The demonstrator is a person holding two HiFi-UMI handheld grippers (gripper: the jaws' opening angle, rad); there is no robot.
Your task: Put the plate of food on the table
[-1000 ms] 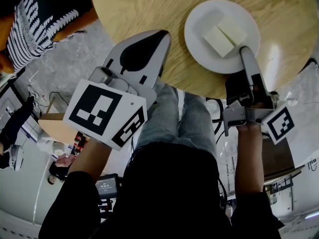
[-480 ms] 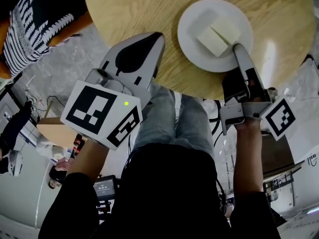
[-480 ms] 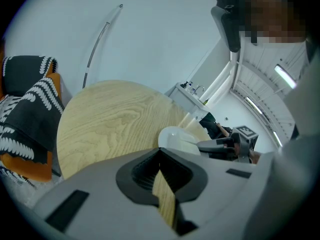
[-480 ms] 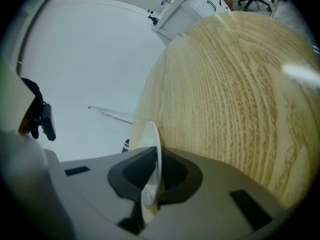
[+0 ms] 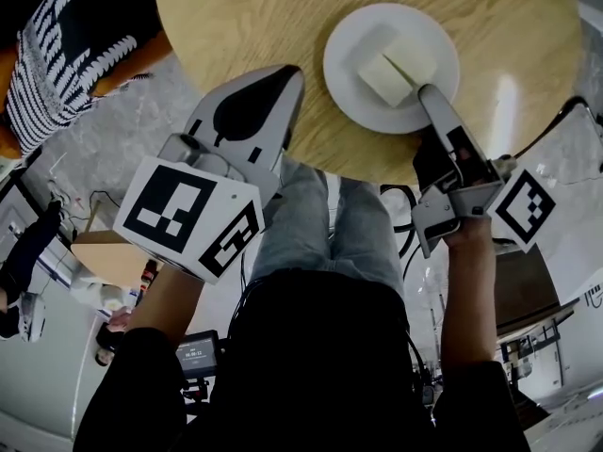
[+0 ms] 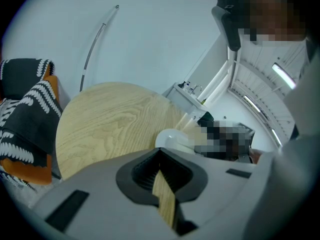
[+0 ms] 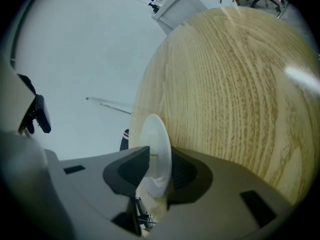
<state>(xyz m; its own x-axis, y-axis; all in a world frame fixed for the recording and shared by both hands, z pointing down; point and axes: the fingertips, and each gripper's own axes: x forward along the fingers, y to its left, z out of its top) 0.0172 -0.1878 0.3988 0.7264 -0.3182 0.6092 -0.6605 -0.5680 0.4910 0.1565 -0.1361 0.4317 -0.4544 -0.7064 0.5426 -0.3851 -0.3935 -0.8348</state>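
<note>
Off the left edge of the round wooden table (image 5: 264,26), a person in a black-and-white patterned garment (image 5: 66,55) sits close by on the grey floor side. The left gripper (image 5: 290,73) hovers over the table's near edge, its tips just above the wood, its jaws drawn together with nothing between them; the left gripper view shows only a thin strip of the table's grain behind the closed tips. Further right, the white plate (image 5: 344,75) lies flat on the table, a little in from the near edge, carrying two pale blocks of food (image 5: 391,62) that sit side by side and touch. At the plate's side nearest the table's edge, the right gripper (image 5: 426,92) reaches in. Its jaws have just been opening, and they now stand partly apart with the plate's rim between them, one above and one beneath it, no longer pinching it. The wearer's jeans (image 5: 320,224) show just below the table's near edge.
</note>
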